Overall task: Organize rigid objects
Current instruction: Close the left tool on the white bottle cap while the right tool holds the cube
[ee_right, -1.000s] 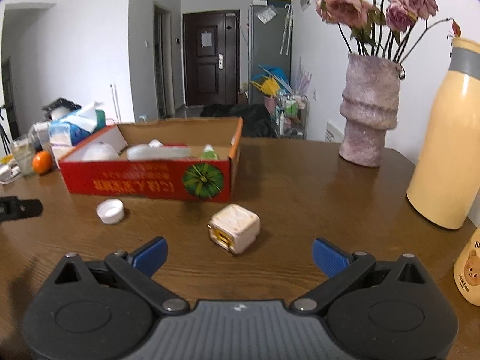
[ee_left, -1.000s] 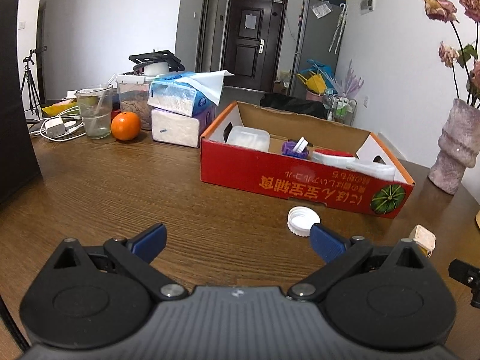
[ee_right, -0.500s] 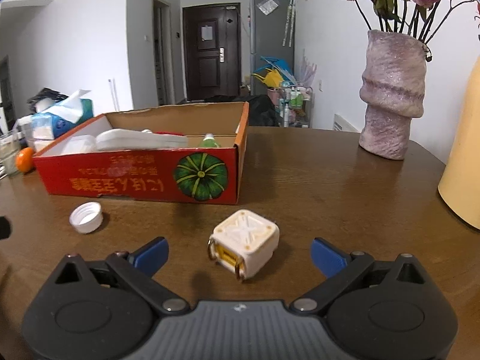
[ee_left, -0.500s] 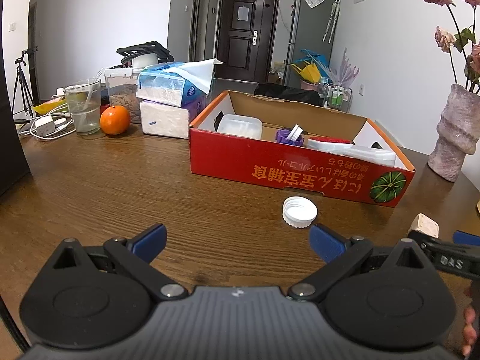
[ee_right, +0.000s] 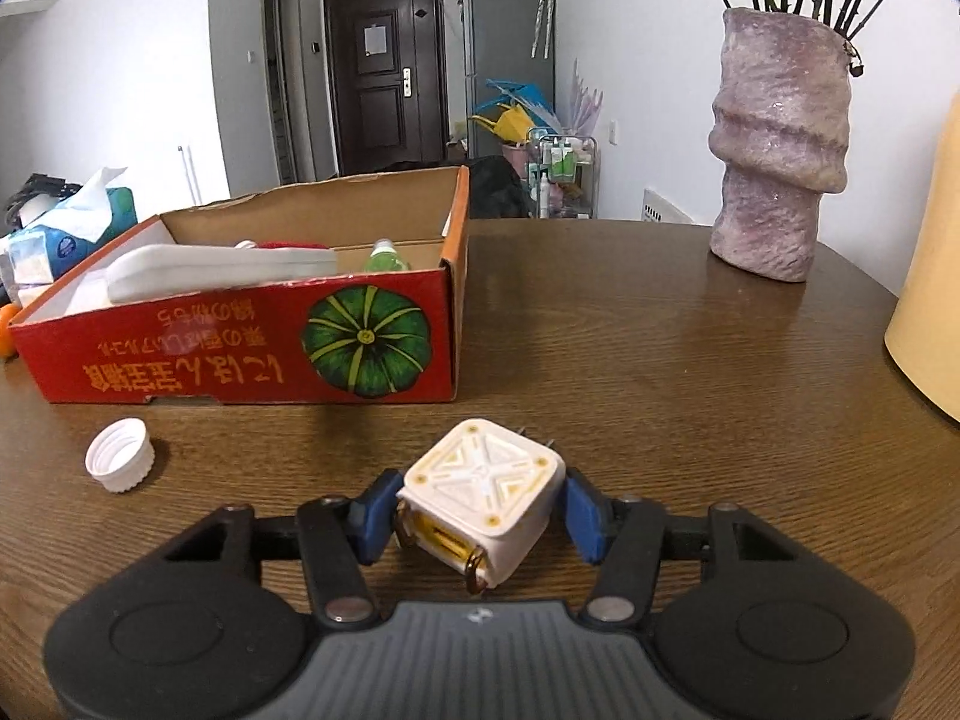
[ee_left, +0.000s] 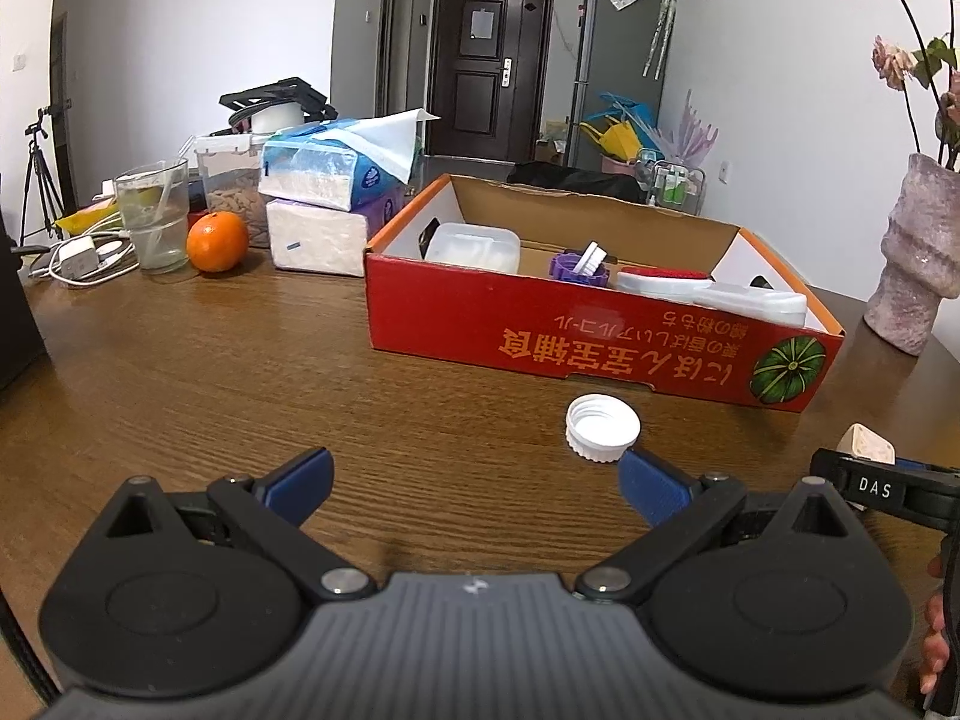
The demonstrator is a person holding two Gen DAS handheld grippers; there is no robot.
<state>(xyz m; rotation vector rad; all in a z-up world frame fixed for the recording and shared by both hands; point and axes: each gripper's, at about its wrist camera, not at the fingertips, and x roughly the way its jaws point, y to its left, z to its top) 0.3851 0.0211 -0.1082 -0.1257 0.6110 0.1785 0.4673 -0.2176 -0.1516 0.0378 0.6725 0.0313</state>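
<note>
1. Right gripper: jaws had just been closing, pads against the cube on the table.
2. Left gripper: spread, empty; cap just ahead.
3. Box stood behind both; vase well right.

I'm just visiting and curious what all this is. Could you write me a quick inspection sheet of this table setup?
Surface: round brown wooden table, glossy.
Job's things: cream cube-shaped plug adapter; white ribbed plastic bottle cap; red cardboard box already holding containers.
Clutter: orange fruit, drinking glass, stacked tissue packs, mauve textured vase.
Grippers: right gripper has just been closing, cube between its jaws, pads at its sides; left gripper open, empty.
Cables: white charger and cord.
Surroundings: dark door, grey fridge.
</note>
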